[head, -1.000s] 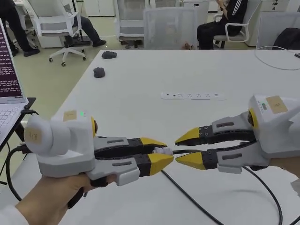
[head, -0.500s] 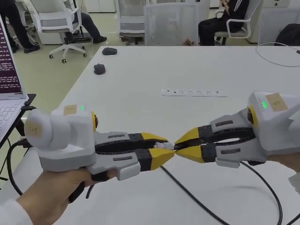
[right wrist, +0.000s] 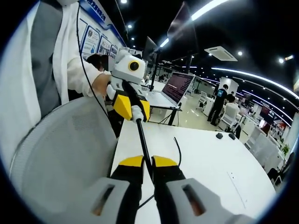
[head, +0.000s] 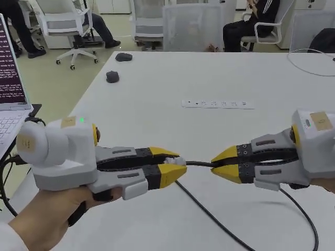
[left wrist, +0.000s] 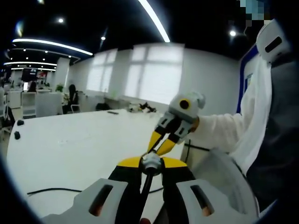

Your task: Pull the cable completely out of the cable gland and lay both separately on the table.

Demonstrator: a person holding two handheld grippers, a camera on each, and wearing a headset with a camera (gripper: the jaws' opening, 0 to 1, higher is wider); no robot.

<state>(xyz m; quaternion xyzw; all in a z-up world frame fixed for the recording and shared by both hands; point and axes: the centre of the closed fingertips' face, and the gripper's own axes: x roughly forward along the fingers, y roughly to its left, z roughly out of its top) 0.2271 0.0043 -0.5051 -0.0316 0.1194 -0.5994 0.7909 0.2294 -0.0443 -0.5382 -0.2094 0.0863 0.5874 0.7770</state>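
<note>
Background stuff, since nobody ever lists it: a white power strip lies flat about halfway across the white table. Toward the far left corner sit two small dark lumps, the far lump by the back edge and the near lump closer to the left edge. Probably computer mice, but they're too small to be sure. An open laptop showing purple text stands off to the left. Past the table there's a white office chair, a grey mesh chair back and a seated person in dark clothes.
</note>
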